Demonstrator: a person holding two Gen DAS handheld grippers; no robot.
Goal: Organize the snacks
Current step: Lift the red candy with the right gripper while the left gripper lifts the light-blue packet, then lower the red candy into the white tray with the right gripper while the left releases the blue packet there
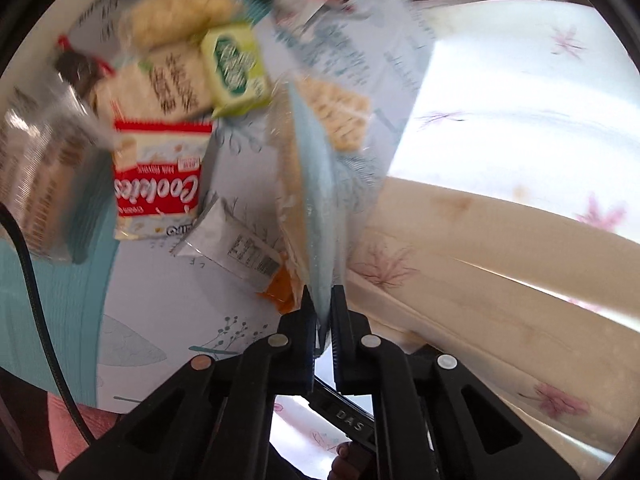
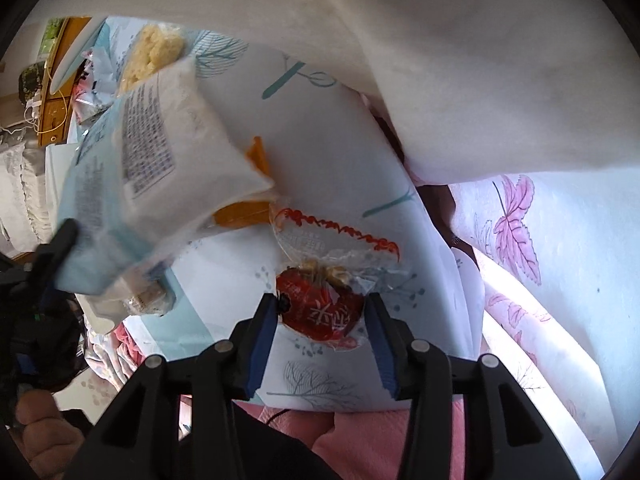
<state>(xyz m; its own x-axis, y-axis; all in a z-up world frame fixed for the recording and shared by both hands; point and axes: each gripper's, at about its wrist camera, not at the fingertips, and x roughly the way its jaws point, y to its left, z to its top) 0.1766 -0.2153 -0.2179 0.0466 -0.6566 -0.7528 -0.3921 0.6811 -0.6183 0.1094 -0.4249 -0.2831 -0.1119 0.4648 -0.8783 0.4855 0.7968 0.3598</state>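
1. Far left of my left wrist view was the snack pile on the leaf-print cloth: a red Cookies packet at middle left, a green-and-white packet above it, and a silver wrapper lying flat toward the centre.
2. Dead centre, my left gripper was clenched hard on the edge of a pale blue snack bag, which showed crackers through its clear part. The bag hung off the cloth and everything was blurry, so I was clearly mid-lift.
3. In my right wrist view that same blue bag filled the left side, with the left gripper's tip at its lower left corner.
4. Lower centre there, my right gripper had its jaws partly apart around a red packet lying on the cloth. I couldn't honestly tell whether the pads were pressing it yet or just flanking it.
5. Tip as I saw it: I'd only pinched a thin seam edge on the left, so slow, steady moves seemed wise. On the right, I reckoned squeezing the packet's fat middle, not the crinkly clear end, would have gripped best.
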